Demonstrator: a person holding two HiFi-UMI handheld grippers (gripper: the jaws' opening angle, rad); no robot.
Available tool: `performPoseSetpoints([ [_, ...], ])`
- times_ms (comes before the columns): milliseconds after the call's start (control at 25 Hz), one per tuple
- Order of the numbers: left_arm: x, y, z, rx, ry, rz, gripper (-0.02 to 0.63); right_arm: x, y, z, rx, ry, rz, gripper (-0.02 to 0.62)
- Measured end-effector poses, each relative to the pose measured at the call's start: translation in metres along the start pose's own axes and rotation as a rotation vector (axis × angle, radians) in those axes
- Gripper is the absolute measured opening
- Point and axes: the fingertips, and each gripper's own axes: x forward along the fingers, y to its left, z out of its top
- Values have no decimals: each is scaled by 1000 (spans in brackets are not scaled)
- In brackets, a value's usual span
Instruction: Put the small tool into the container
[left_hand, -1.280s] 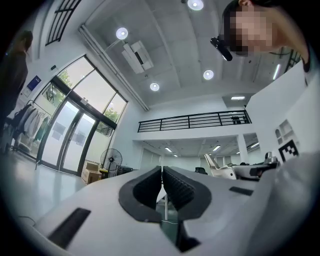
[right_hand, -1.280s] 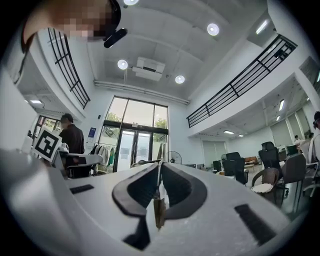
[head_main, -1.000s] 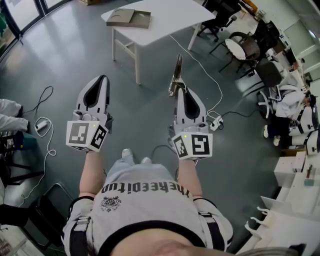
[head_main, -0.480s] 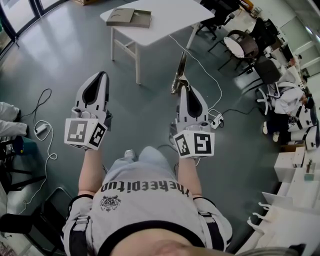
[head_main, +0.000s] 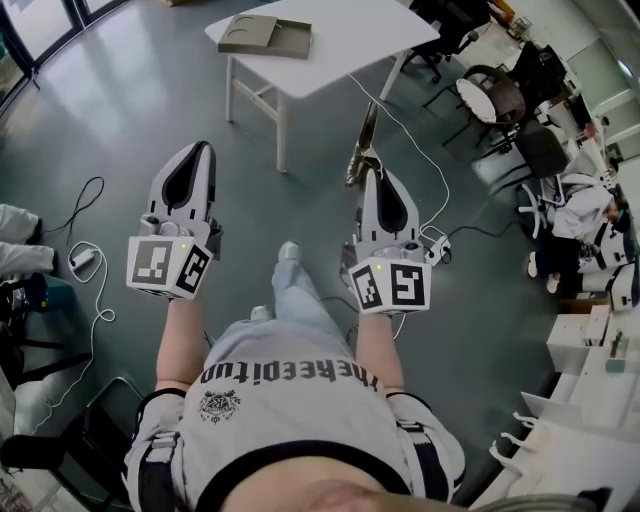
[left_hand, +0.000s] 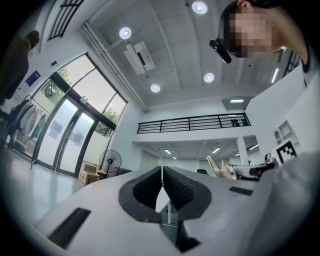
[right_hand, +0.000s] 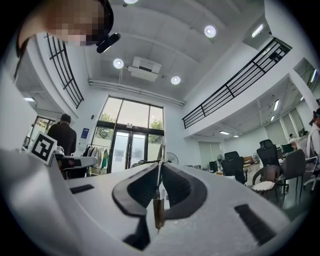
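My right gripper (head_main: 371, 176) is shut on a small flat metal tool (head_main: 362, 140), whose blade sticks out past the fingertips toward the table. In the right gripper view the tool (right_hand: 158, 212) shows edge-on as a thin strip pinched between the pads. My left gripper (head_main: 200, 152) is held level beside it with its jaws closed together and nothing in them (left_hand: 161, 172). A shallow brown cardboard container (head_main: 265, 35) lies on the white table (head_main: 350, 40) far ahead of both grippers. The person's leg is stepping forward over the grey floor.
Cables (head_main: 410, 135) run across the floor from the table to a power strip (head_main: 435, 250) at the right. Office chairs (head_main: 500, 95) and people stand at the right; white shelving (head_main: 590, 350) is at the lower right. More cables (head_main: 90, 260) lie at the left.
The person has stepped forward, one foot swinging out between the grippers. Both grippers have been carried along toward the table, the tool still held in the right one.
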Motion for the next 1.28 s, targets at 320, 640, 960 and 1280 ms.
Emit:
performPoseSetpoints([
  [320, 65, 33, -7, 9, -8, 36, 12, 79, -23, -12, 5, -13, 34, 23],
  [640, 150, 50, -19, 30, -44, 45, 12, 158, -70, -20, 9, -15, 63, 23],
  [960, 226, 54, -33, 38, -40, 76, 12, 226, -117, -32, 21, -20, 102, 23],
  [1280, 272, 45, -42, 50, -29, 94, 12, 259, -155, -47, 44, -14, 123, 23],
])
